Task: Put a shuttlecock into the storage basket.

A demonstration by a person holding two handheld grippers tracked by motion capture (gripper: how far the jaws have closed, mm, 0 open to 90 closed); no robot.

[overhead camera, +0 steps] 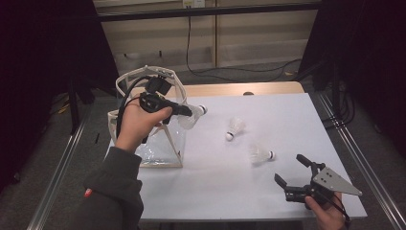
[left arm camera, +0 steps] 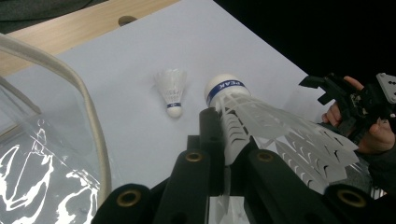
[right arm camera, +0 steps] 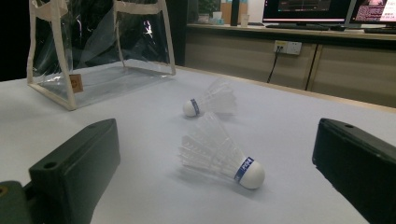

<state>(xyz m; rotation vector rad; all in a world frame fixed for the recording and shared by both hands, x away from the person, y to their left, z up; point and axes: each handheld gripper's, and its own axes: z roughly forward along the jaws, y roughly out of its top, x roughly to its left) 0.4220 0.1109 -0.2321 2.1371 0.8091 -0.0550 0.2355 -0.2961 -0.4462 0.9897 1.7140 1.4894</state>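
Evidently we held our left gripper (overhead camera: 191,111) clamped on a shuttlecock (left arm camera: 261,126) beside the clear bag (overhead camera: 163,143), release into it judged next, while our right gripper (overhead camera: 292,171) stood apart.

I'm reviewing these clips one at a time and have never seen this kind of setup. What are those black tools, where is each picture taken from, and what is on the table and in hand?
There is no robot here: a person holds a pair of hand-held tongs in each hand. The high view looks down on the white table from above the person's side. The other two pictures come from small cameras riding on the tongs, looking along their black jaws.

The left tongs are shut on a shuttlecock, clamped by its white plastic skirt and held beside a clear bag with cream trim. The right tongs are open and hold nothing, near the table's front right corner.

Two more shuttlecocks lie loose on the table: a far one toward the middle and a near one closer to the right tongs, seen between their jaws in the right gripper view.
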